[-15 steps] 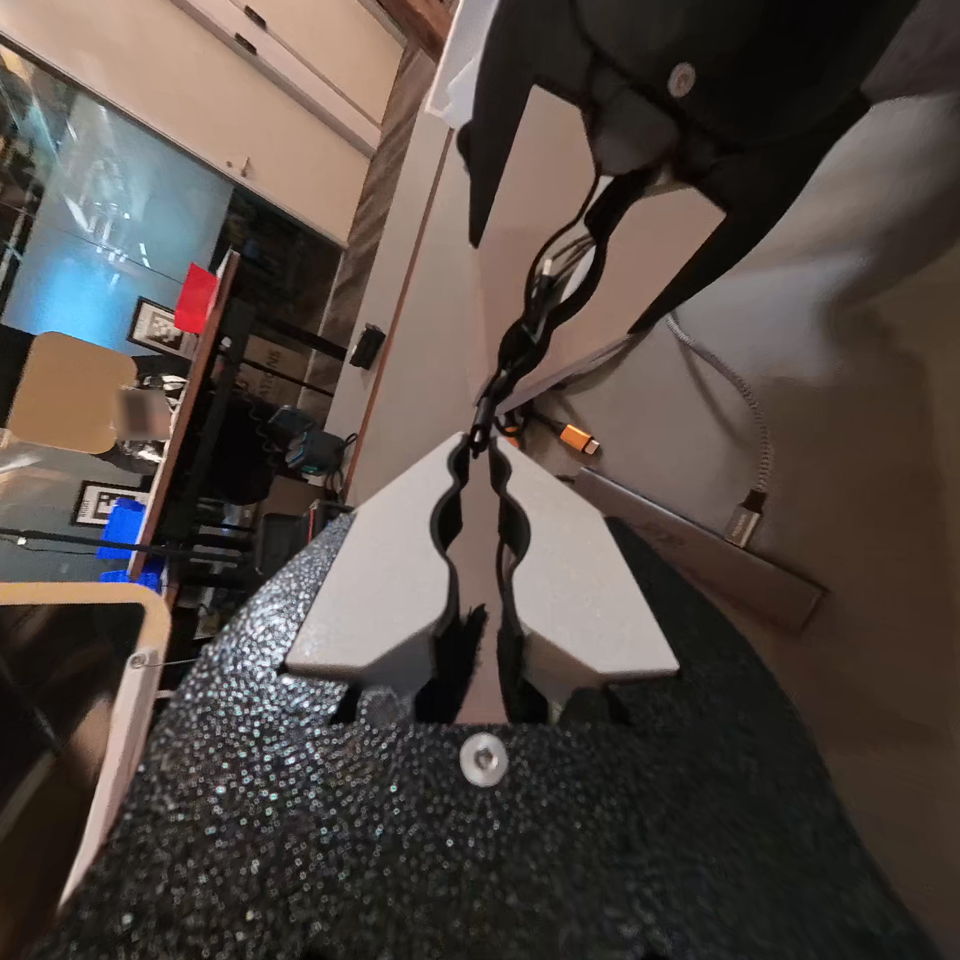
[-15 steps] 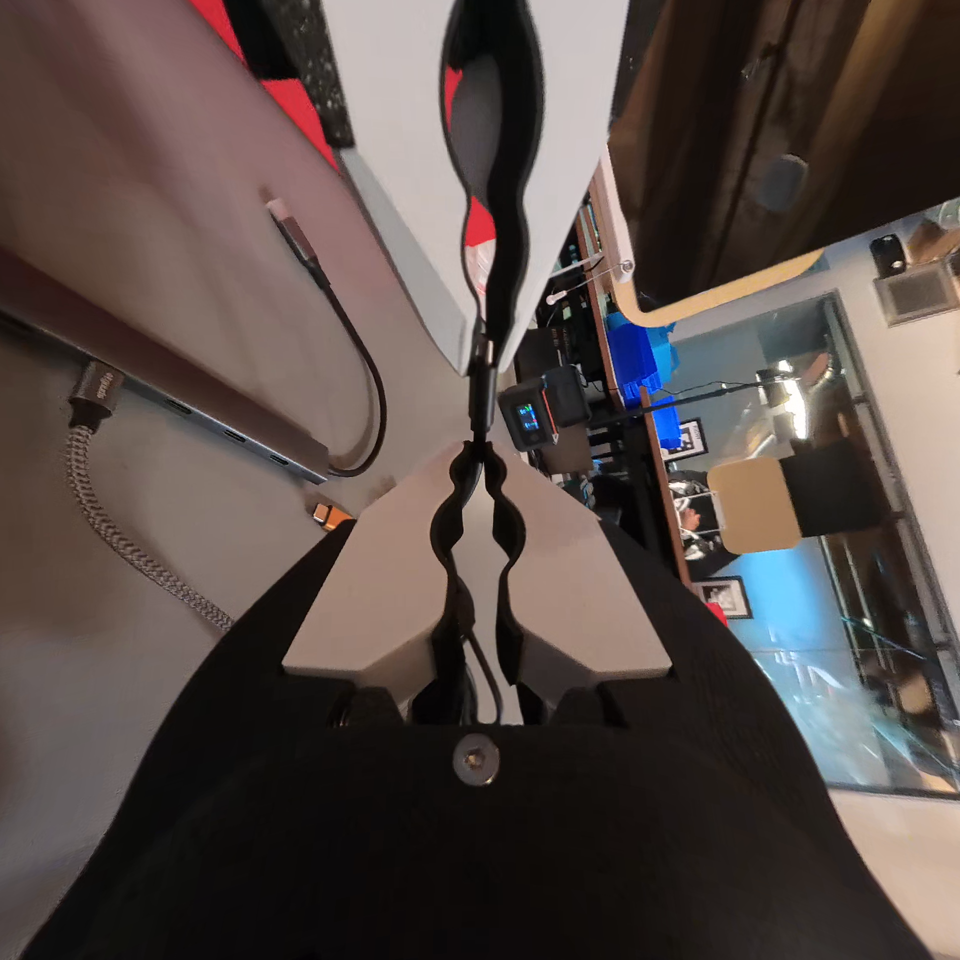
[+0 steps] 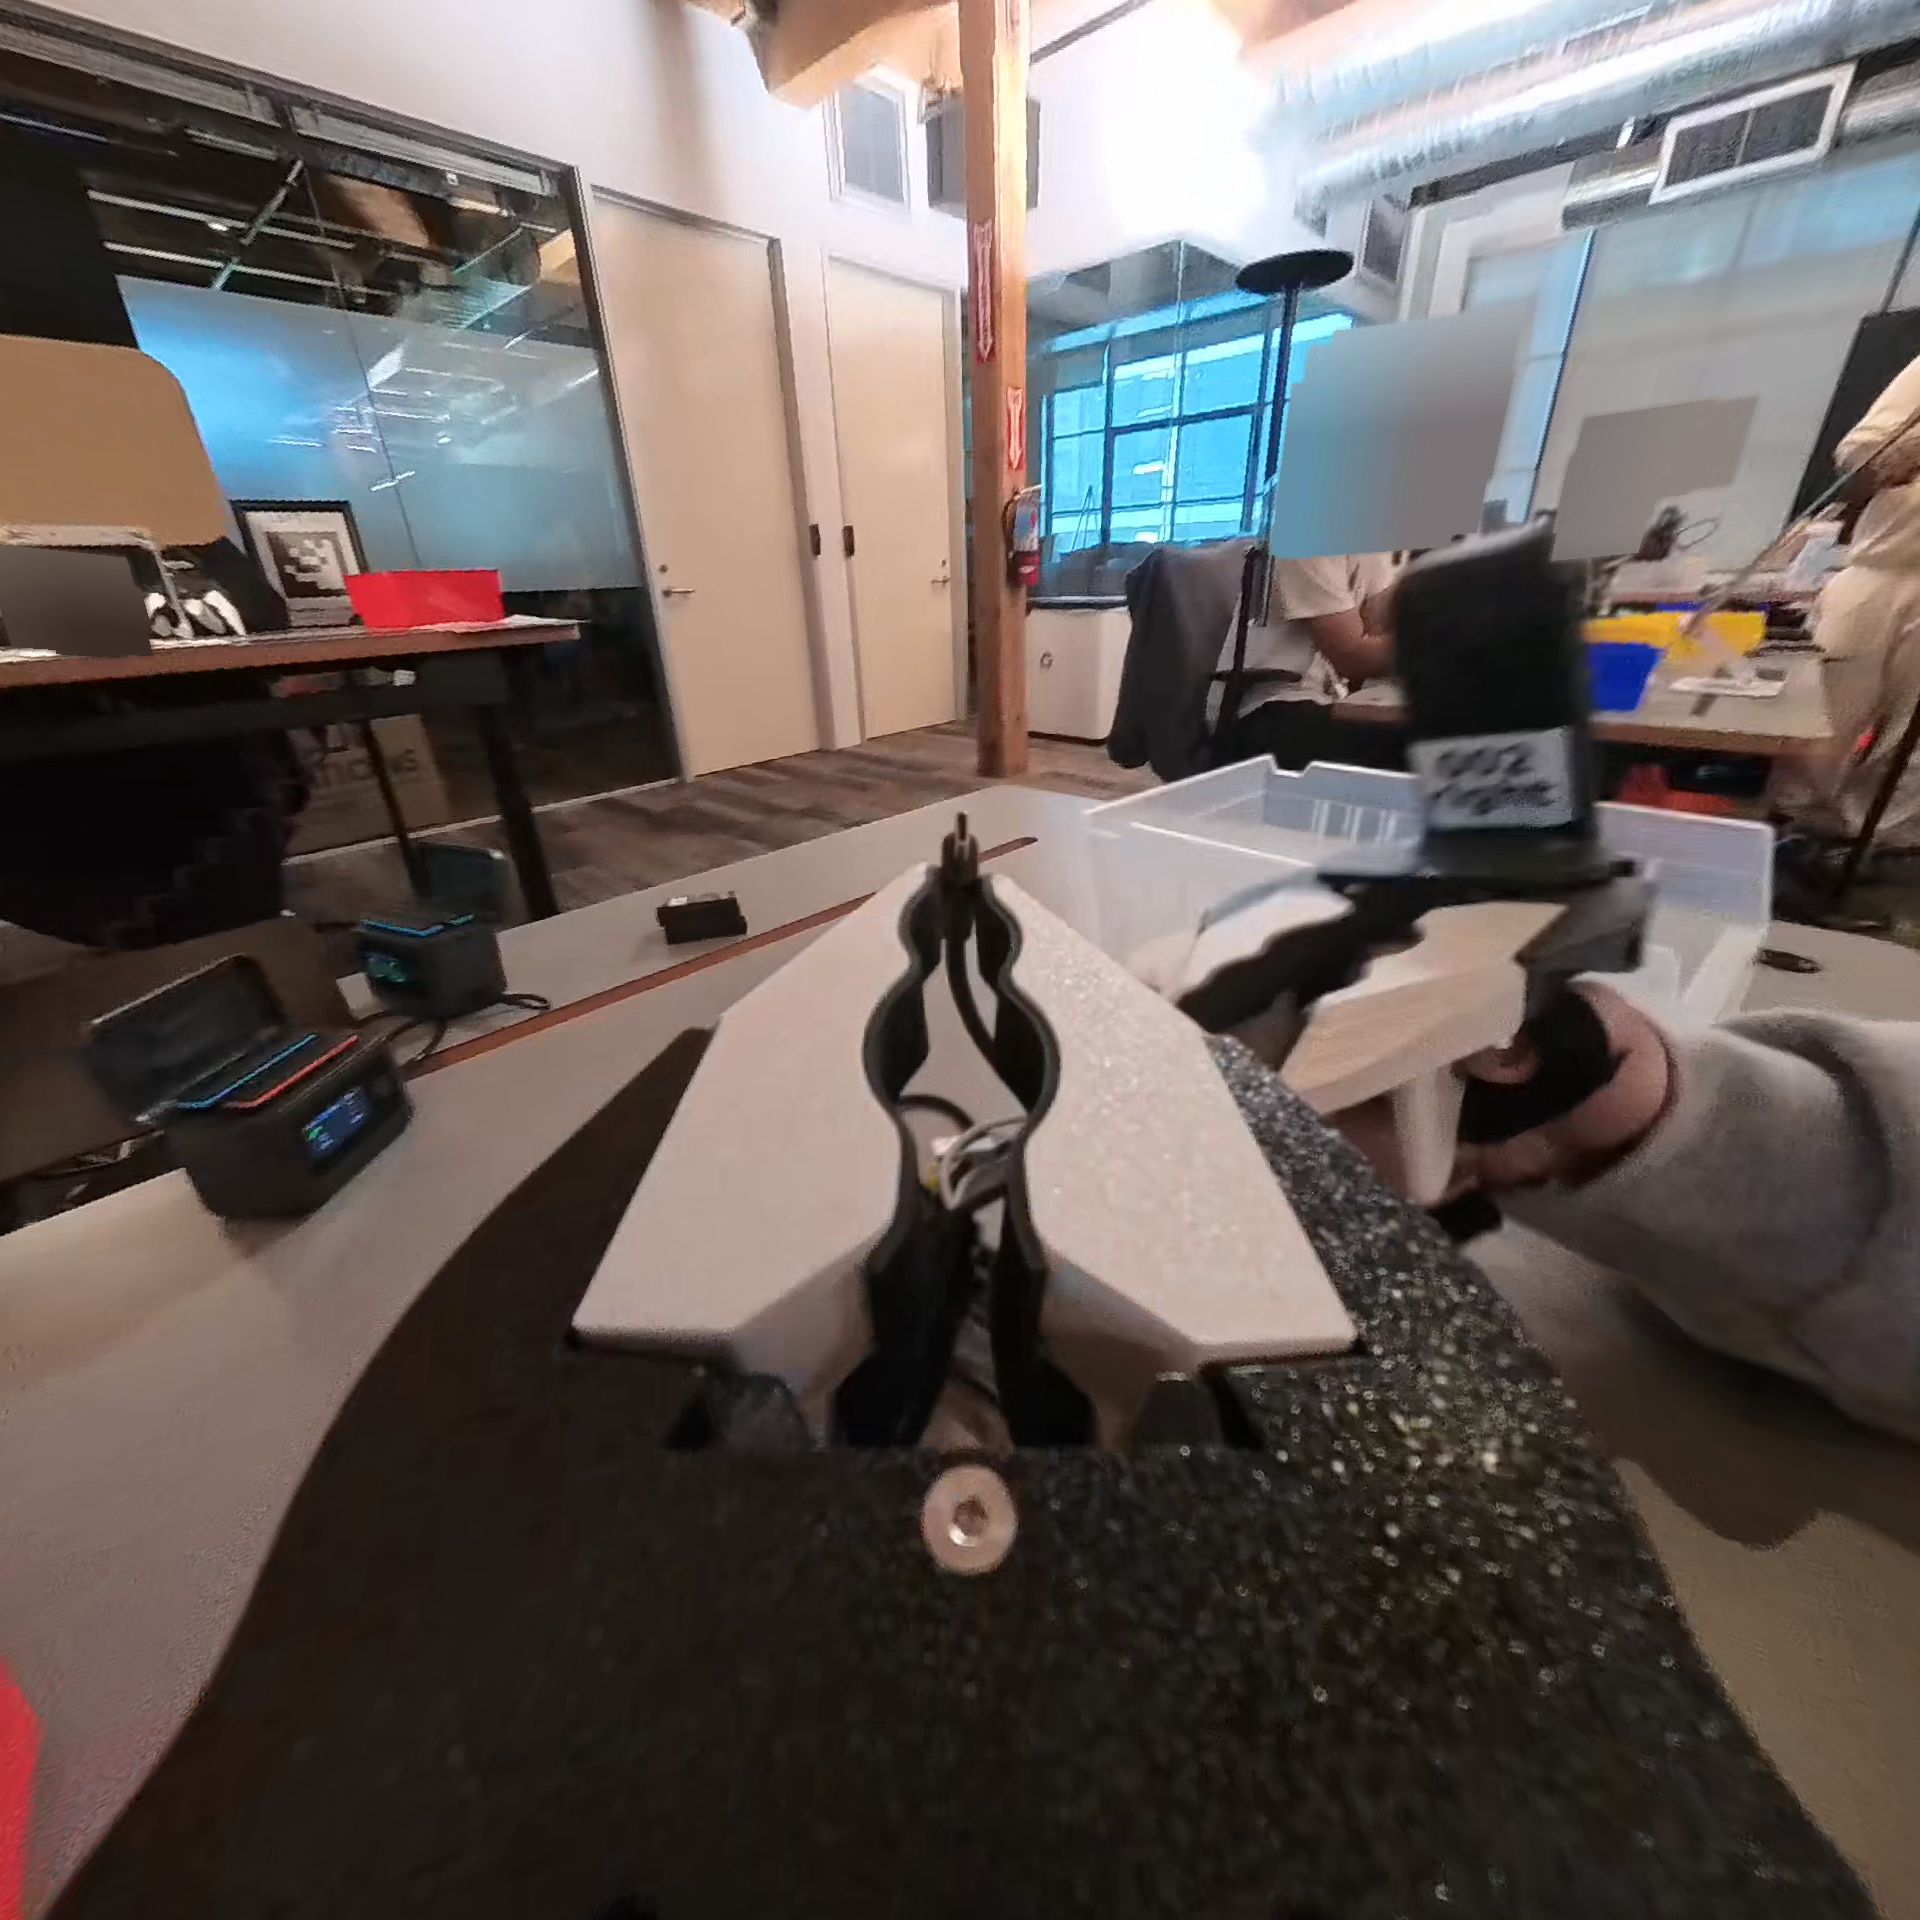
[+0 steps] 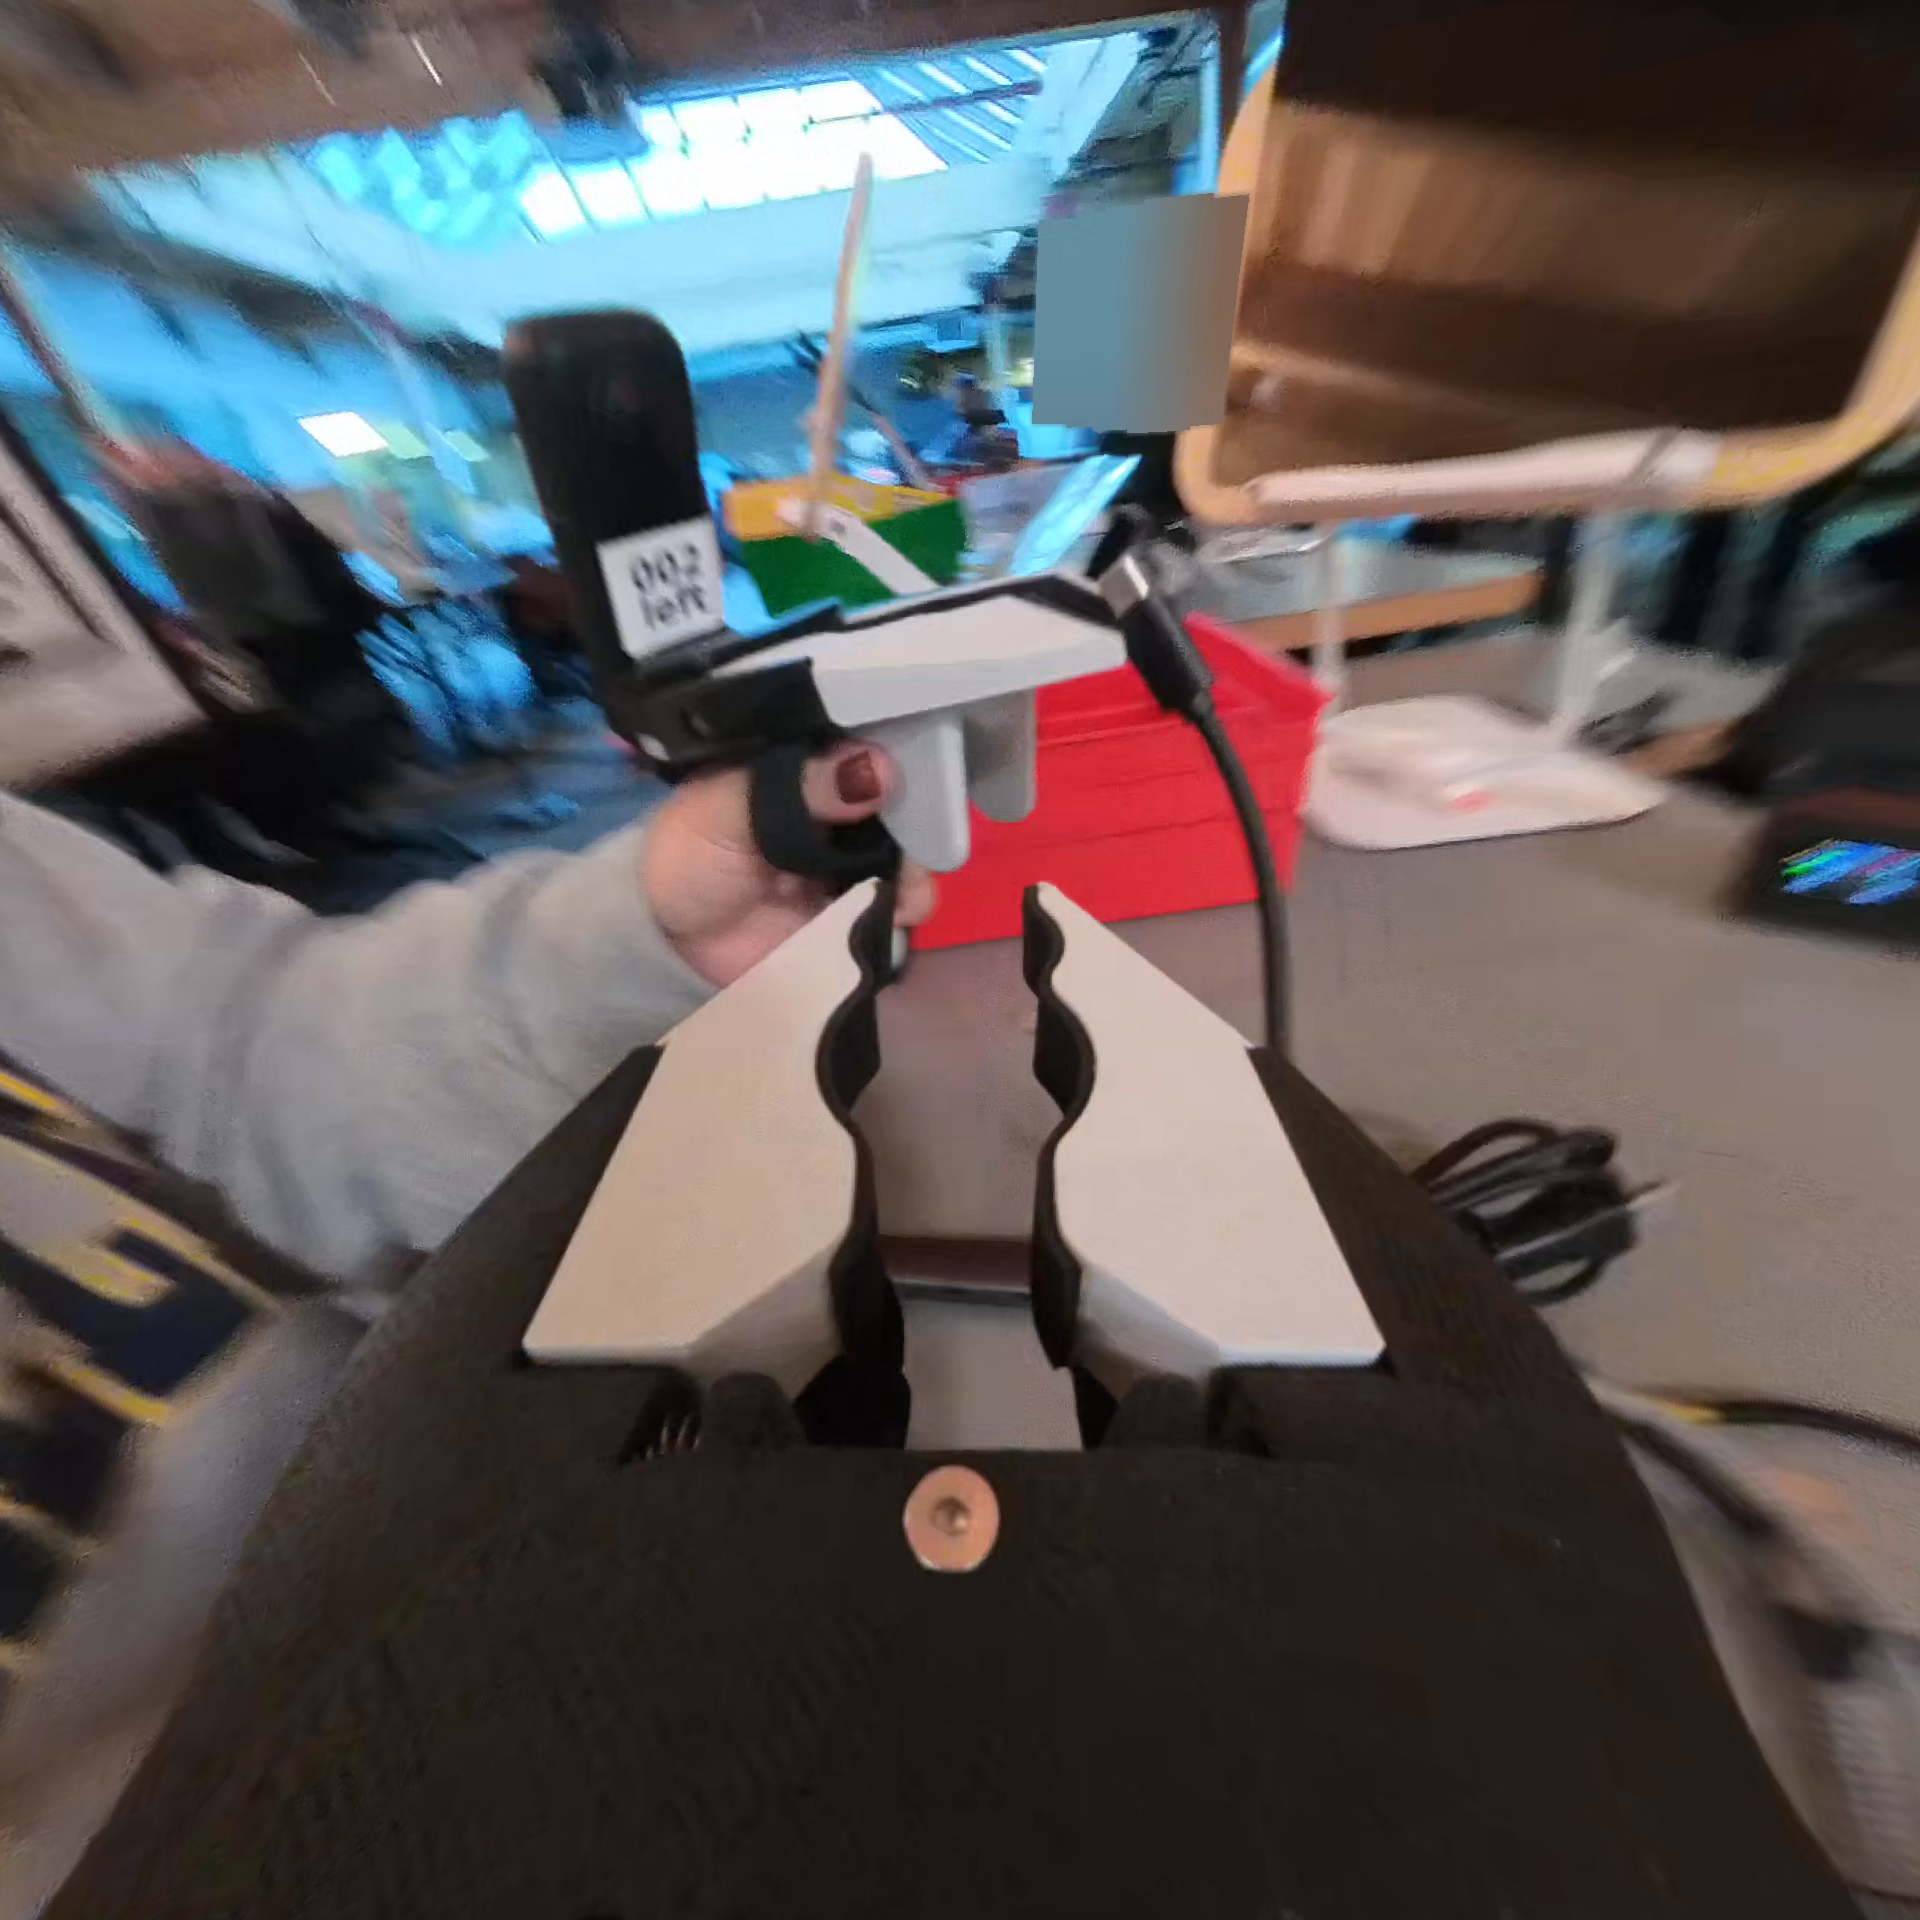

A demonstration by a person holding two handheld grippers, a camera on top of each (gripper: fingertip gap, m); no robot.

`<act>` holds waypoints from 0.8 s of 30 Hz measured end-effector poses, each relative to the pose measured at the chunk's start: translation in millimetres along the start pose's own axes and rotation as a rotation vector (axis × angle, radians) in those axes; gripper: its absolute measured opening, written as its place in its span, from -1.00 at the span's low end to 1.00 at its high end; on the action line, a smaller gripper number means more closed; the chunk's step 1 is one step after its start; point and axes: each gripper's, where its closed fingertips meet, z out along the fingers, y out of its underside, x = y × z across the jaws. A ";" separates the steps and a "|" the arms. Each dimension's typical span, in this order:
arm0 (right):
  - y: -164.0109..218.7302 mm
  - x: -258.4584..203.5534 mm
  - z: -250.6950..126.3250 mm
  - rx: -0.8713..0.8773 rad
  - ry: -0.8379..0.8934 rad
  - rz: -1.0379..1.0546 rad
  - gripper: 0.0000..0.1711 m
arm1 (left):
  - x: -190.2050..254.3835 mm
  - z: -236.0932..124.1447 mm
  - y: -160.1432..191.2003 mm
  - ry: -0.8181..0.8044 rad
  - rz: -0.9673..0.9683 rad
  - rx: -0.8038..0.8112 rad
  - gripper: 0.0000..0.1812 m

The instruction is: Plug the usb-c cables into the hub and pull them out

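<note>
The left gripper (image 3: 961,868) is pinching a black usb-c cable (image 4: 1184,665) at its plug with jaws closed, while the right gripper (image 4: 956,914) is hovering with jaws wide above the grey tabletop (image 4: 1558,997).

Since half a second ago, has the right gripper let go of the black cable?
Yes. The right gripper now stands open and empty, with only grey table between its fingers. The black cable hangs from the left gripper alone.
</note>
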 end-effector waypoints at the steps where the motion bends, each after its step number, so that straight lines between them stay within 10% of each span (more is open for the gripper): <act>1: 0.4 3.4 2.4 0.030 -0.020 0.118 -0.68 | 1.9 3.0 -0.5 0.016 -0.014 0.005 -0.97; 12: -18.8 17.3 -1.6 0.435 -0.414 1.049 -0.45 | 13.9 13.2 -19.4 0.127 -0.183 0.129 -0.98; 17: -35.8 28.4 -10.2 0.608 -0.375 1.050 -0.38 | 20.4 16.7 -28.6 0.158 -0.192 0.156 -0.99; 24: -62.4 55.7 -64.9 0.811 -0.137 0.789 -0.82 | 25.9 11.9 -25.1 0.178 -0.210 0.164 -1.00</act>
